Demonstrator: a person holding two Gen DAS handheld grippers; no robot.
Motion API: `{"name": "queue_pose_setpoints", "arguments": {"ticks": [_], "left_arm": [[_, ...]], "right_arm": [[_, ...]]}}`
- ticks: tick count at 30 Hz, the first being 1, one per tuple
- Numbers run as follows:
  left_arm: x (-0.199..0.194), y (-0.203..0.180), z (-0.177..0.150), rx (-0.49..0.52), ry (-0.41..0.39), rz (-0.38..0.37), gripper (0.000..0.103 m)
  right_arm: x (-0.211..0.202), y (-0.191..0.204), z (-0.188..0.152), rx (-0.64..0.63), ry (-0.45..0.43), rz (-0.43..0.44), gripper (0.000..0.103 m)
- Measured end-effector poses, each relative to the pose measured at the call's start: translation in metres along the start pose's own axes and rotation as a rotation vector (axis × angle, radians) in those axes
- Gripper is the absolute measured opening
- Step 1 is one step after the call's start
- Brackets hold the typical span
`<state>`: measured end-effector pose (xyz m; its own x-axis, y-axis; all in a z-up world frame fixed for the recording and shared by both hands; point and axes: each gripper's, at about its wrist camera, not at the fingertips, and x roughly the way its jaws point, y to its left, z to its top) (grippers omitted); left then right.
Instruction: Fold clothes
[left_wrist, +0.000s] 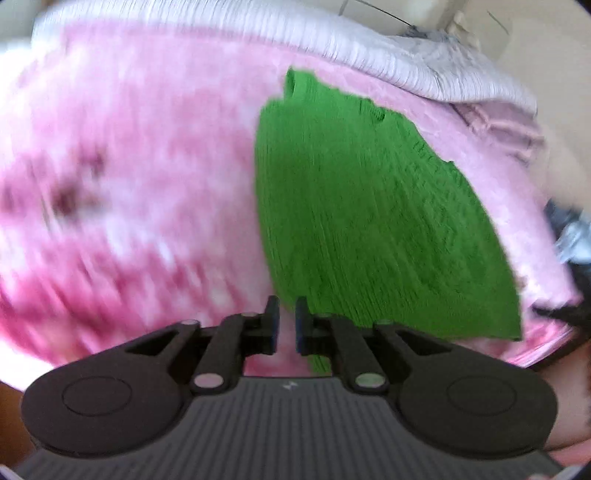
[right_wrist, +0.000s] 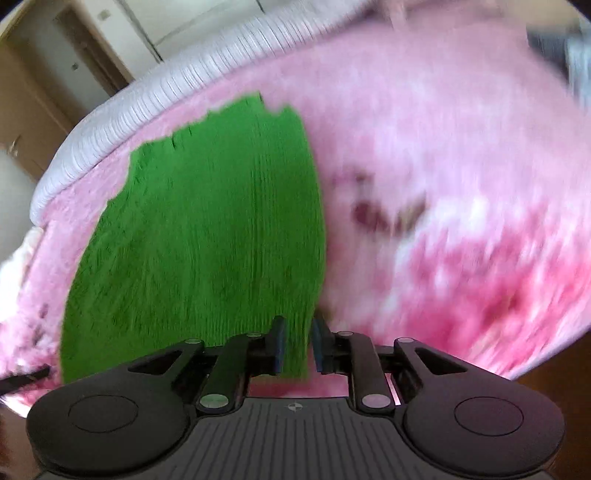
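A bright green knitted cloth (left_wrist: 369, 221) lies flat on a pink tie-dye blanket (left_wrist: 129, 166); both views are blurred by motion. My left gripper (left_wrist: 287, 321) hovers above the cloth's near left edge, jaws almost together with a thin gap. Only pink blanket shows through that gap. In the right wrist view the green cloth (right_wrist: 207, 240) spreads up and to the left. My right gripper (right_wrist: 298, 339) is above its near right edge, jaws a little apart. Green shows in the gap from below, and the pads do not press on it.
The pink blanket (right_wrist: 443, 184) covers a bed with white ribbed bedding (left_wrist: 258, 33) along its far side. Beige doors and walls (right_wrist: 55, 55) stand beyond the bed. A dark blurred object (left_wrist: 569, 229) sits at the bed's right edge. Brown floor (right_wrist: 554, 369) shows at lower right.
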<state>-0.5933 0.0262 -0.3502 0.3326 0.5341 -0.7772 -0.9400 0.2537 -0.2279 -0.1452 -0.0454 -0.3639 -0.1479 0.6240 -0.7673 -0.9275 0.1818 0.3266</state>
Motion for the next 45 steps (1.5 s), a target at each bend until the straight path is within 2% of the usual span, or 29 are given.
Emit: {"name": "queue_pose_setpoints", "arguments": {"ticks": [2, 5, 11, 14, 16, 22, 27, 30, 33, 34, 35, 40, 41, 42, 43, 44, 45], "left_arm": [[-0.006, -0.011, 0.018, 0.065, -0.033, 0.046, 0.006], [0.008, -0.031, 0.044, 0.114, -0.039, 0.036, 0.006], [0.092, -0.072, 0.101, 0.184, 0.016, -0.049, 0.006], [0.140, -0.087, 0.125, 0.234, 0.052, -0.060, 0.007], [0.166, -0.091, 0.143, 0.264, 0.047, -0.056, 0.007], [0.221, -0.084, 0.209, 0.279, -0.011, -0.044, 0.007], [0.260, -0.058, 0.251, 0.229, -0.014, -0.017, 0.010], [0.277, -0.034, 0.274, 0.176, -0.019, 0.006, 0.022], [0.290, -0.010, 0.297, 0.102, -0.012, -0.028, 0.024], [0.295, -0.002, 0.305, 0.074, -0.011, -0.044, 0.024], [0.299, 0.004, 0.311, 0.043, -0.011, -0.067, 0.024], [0.330, 0.020, 0.335, -0.062, 0.023, -0.134, 0.024], [0.336, 0.020, 0.337, -0.061, 0.027, -0.146, 0.022], [0.340, 0.019, 0.338, -0.056, 0.030, -0.158, 0.012], [0.342, 0.017, 0.338, -0.044, 0.025, -0.168, 0.004], [0.342, 0.014, 0.338, -0.028, 0.011, -0.172, 0.002], [0.340, 0.011, 0.337, -0.005, -0.014, -0.170, 0.001]], "right_arm": [[-0.004, 0.011, 0.012, -0.055, -0.054, -0.004, 0.022], [0.006, 0.026, 0.030, -0.116, -0.062, 0.021, 0.022], [0.083, 0.058, 0.083, -0.294, -0.025, 0.045, 0.022], [0.126, 0.068, 0.107, -0.354, 0.003, 0.051, 0.022], [0.154, 0.072, 0.122, -0.398, 0.012, 0.045, 0.022], [0.208, 0.074, 0.183, -0.462, -0.040, 0.032, 0.022], [0.248, 0.058, 0.234, -0.404, -0.013, 0.080, 0.022], [0.271, 0.037, 0.265, -0.309, 0.015, 0.143, 0.024], [0.291, 0.023, 0.291, -0.247, 0.033, 0.193, 0.034], [0.297, 0.020, 0.299, -0.231, 0.037, 0.207, 0.045], [0.304, 0.016, 0.306, -0.215, 0.041, 0.222, 0.052], [0.333, 0.007, 0.332, -0.113, 0.053, 0.310, 0.052], [0.339, 0.007, 0.334, -0.093, 0.064, 0.327, 0.051], [0.344, 0.009, 0.336, -0.091, 0.070, 0.331, 0.041], [0.348, 0.010, 0.337, -0.091, 0.075, 0.333, 0.009], [0.350, 0.013, 0.338, -0.108, 0.068, 0.321, 0.002], [0.348, 0.017, 0.338, -0.134, 0.048, 0.311, 0.002]]}}
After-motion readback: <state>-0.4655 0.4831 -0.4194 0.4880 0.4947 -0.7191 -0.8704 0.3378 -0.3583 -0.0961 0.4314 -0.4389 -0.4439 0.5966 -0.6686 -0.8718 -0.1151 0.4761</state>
